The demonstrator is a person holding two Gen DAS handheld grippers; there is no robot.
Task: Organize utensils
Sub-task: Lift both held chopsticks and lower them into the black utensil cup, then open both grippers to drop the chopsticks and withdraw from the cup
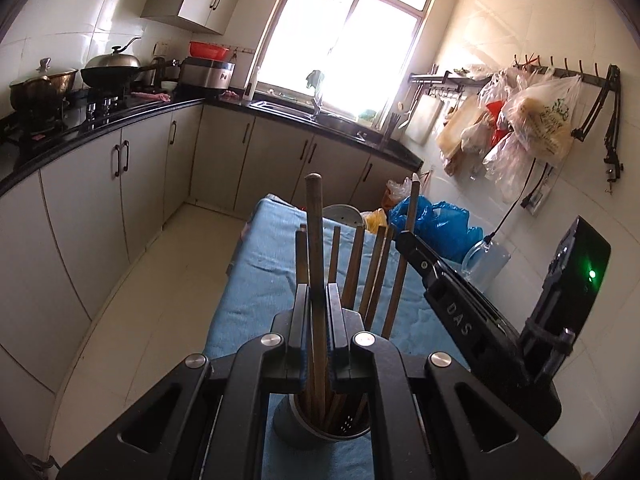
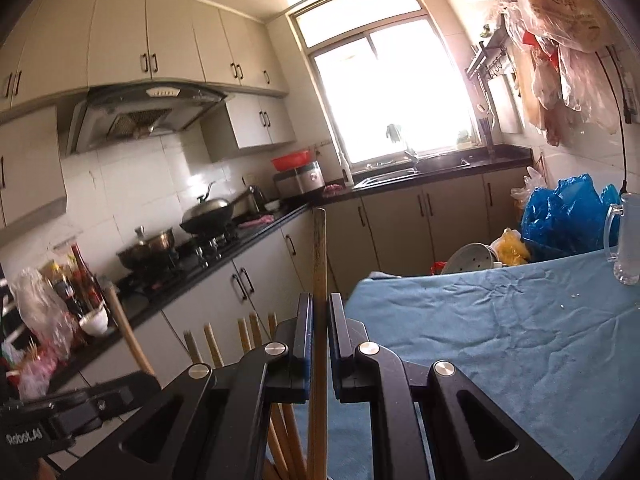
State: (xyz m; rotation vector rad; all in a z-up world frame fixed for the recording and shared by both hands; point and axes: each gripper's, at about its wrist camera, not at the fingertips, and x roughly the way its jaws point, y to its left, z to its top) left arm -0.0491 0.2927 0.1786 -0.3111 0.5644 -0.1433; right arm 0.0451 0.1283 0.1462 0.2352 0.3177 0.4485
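Note:
My left gripper (image 1: 318, 292) is shut on a round-topped wooden stick (image 1: 314, 232) that stands upright. Its lower end reaches into a metal utensil cup (image 1: 320, 426) on the blue cloth (image 1: 260, 280). Several chopsticks (image 1: 372, 272) lean in that cup. To the right, my right gripper (image 1: 404, 237) is shut on one chopstick (image 1: 414, 204) near its top. In the right wrist view that chopstick (image 2: 320, 256) stands upright between the right gripper's (image 2: 320, 300) pads. The other chopstick tops (image 2: 212, 344) and the left gripper (image 2: 120, 394) show at lower left.
A white perforated holder (image 2: 472, 258) lies at the table's far edge beside yellow and blue plastic bags (image 2: 564, 216). A glass mug (image 2: 628, 240) stands at the right on the cloth. Counters with a wok (image 1: 112, 70) and sink run along the left and back walls.

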